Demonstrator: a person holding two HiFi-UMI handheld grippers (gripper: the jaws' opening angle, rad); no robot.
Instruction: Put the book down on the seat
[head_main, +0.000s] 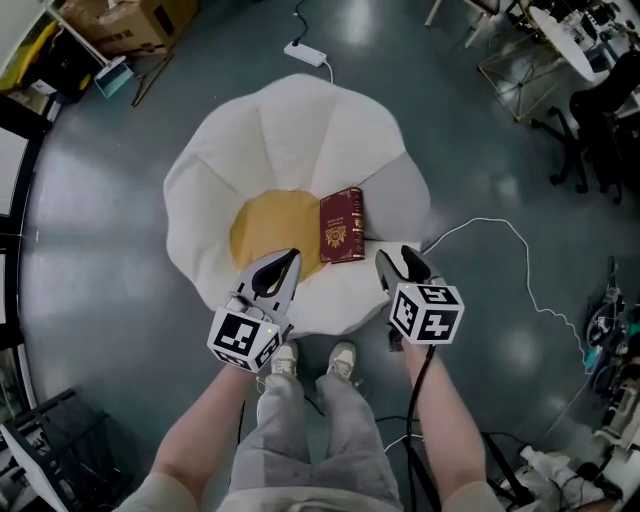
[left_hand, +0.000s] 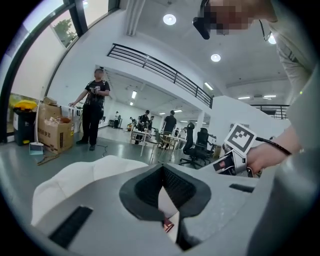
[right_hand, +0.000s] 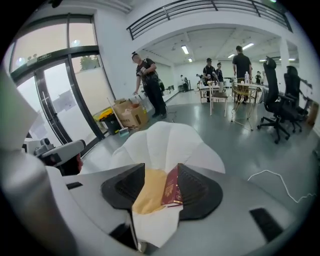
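Observation:
A dark red book (head_main: 341, 226) with gold print lies flat on the white petal-shaped seat (head_main: 290, 130), at the right edge of its yellow middle cushion (head_main: 268, 228). Both grippers hang well above the seat's near edge, apart from the book. My left gripper (head_main: 290, 258) is shut, its fingertips meeting with nothing between them; in the left gripper view (left_hand: 162, 170) a sliver of the book (left_hand: 167, 226) shows below. My right gripper (head_main: 398, 265) stands open and empty. In the right gripper view (right_hand: 161, 172) the book (right_hand: 171, 189) shows far below, through the gap.
The seat stands on a grey floor. Cardboard boxes (head_main: 130, 22) sit at the far left, a power strip (head_main: 305, 52) behind the seat, a white cable (head_main: 510, 240) to the right. Office chairs (head_main: 590, 120) and tables stand at the far right. People (left_hand: 95, 107) stand in the background.

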